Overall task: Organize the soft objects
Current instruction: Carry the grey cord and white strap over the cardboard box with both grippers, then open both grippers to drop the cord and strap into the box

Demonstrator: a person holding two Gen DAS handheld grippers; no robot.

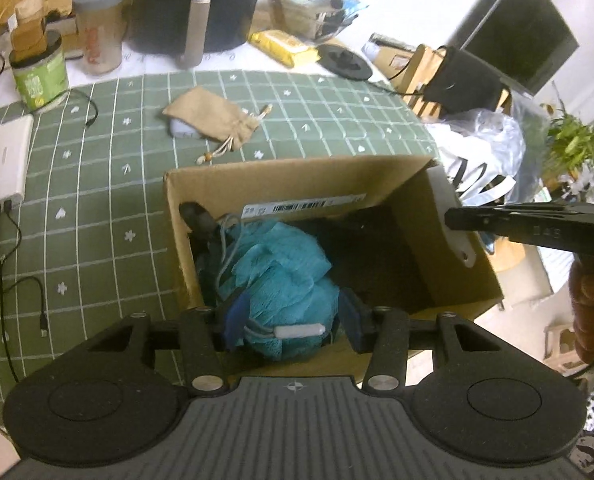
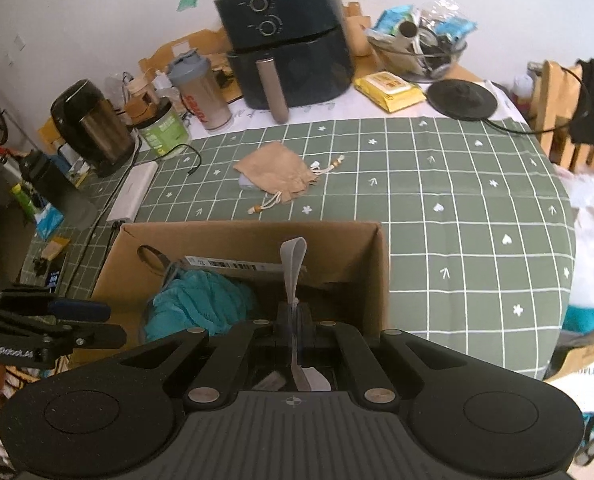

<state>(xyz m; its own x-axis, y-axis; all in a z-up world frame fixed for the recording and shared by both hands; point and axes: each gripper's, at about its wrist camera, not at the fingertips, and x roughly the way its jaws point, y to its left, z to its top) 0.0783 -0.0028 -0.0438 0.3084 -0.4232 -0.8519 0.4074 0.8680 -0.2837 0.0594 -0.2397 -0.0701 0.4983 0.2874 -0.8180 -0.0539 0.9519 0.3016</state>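
Observation:
A teal mesh bath pouf (image 1: 281,272) lies in the open cardboard box (image 1: 297,176); it also shows in the right wrist view (image 2: 201,304). My left gripper (image 1: 291,320) is over the box's near edge, its blue pads (image 1: 355,320) on either side of the pouf and apart. My right gripper (image 2: 295,320) is shut on a flat grey-white strip (image 2: 293,264) that stands up over the box (image 2: 249,236); in the left wrist view the strip (image 1: 455,220) hangs at the box's right wall. A tan drawstring pouch (image 1: 213,114) lies on the green checked cloth behind the box.
A black air fryer (image 2: 289,40), shaker bottle (image 2: 201,88), green tub (image 2: 165,128), kettle (image 2: 93,124), yellow wipes pack (image 2: 389,88) and white power bank (image 2: 133,192) with cables crowd the back and left. Bags and a chair stand beyond the table's right edge.

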